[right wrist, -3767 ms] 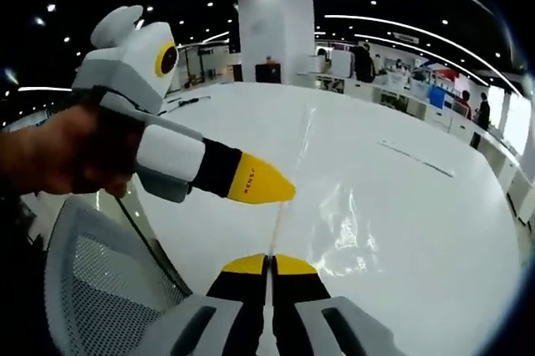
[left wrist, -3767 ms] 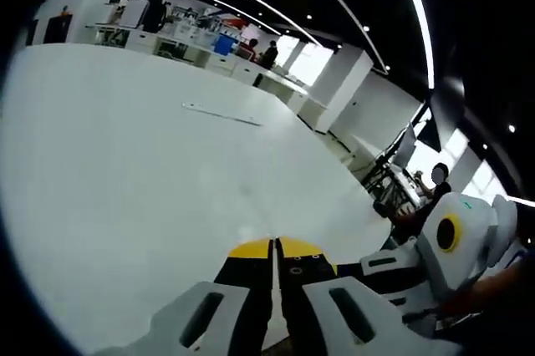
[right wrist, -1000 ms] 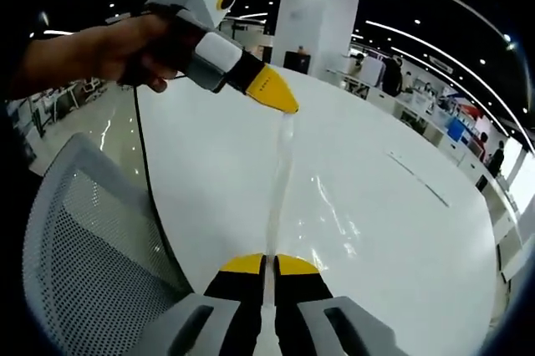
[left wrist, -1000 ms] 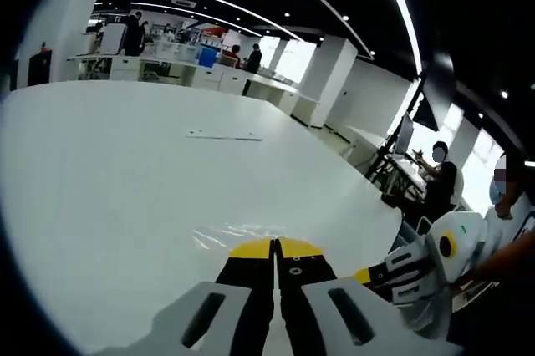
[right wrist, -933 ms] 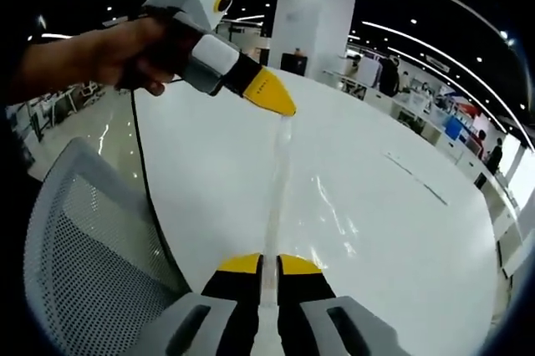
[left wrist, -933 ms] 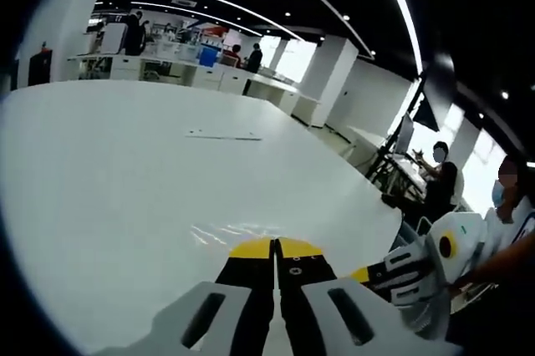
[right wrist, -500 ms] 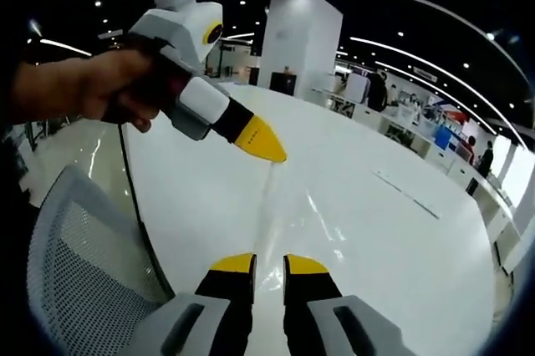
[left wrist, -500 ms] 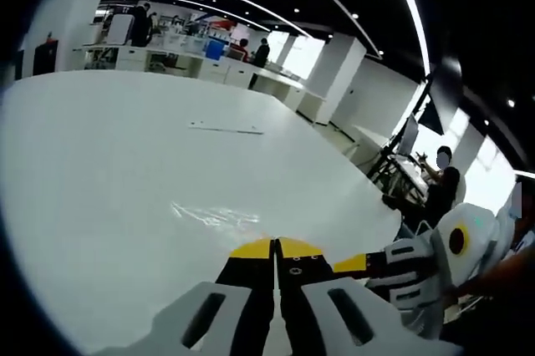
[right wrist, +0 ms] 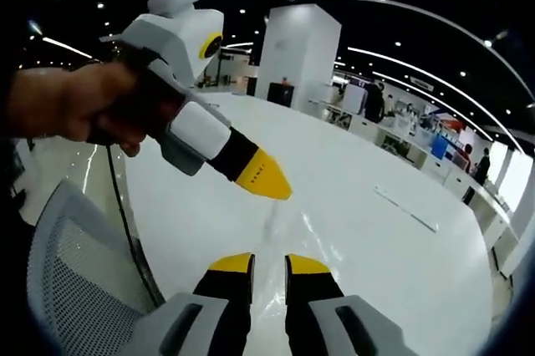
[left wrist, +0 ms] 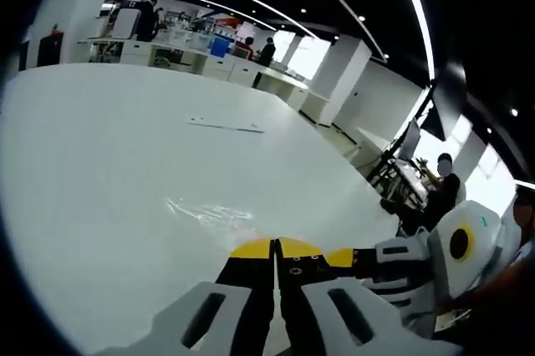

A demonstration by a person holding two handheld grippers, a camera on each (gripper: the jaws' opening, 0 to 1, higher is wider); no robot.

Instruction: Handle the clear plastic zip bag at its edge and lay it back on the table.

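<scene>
The clear plastic zip bag (left wrist: 211, 213) lies flat on the wide white bench (left wrist: 100, 147), showing as a crinkled, glinting patch at lower centre of the left gripper view, just above the yellow tips there. In the right gripper view it shows as a faint glossy streak (right wrist: 272, 226) on the bench at centre frame, between the two sets of yellow tips.

The left gripper (left wrist: 275, 248) rises from the bottom of its own view with its black, yellow-tipped jaws pressed together; whether they pinch the bag's near edge cannot be told. In the right gripper view the same tool (right wrist: 262, 179) reaches in from the upper left, held by a hand (right wrist: 63, 109), its yellow tip closed just above the streak.

The right gripper (right wrist: 268, 263) stands at the bottom of its view with its jaws parted, a clear gap between the yellow tips and nothing held. In the left gripper view it enters from the lower right (left wrist: 343, 257), just beside the left gripper's tips.

A thin white strip (left wrist: 224, 126) lies on the bench, well apart from the bag, in the upper middle of the left gripper view. A grey mesh chair back (right wrist: 67, 289) fills the lower left of the right gripper view.
</scene>
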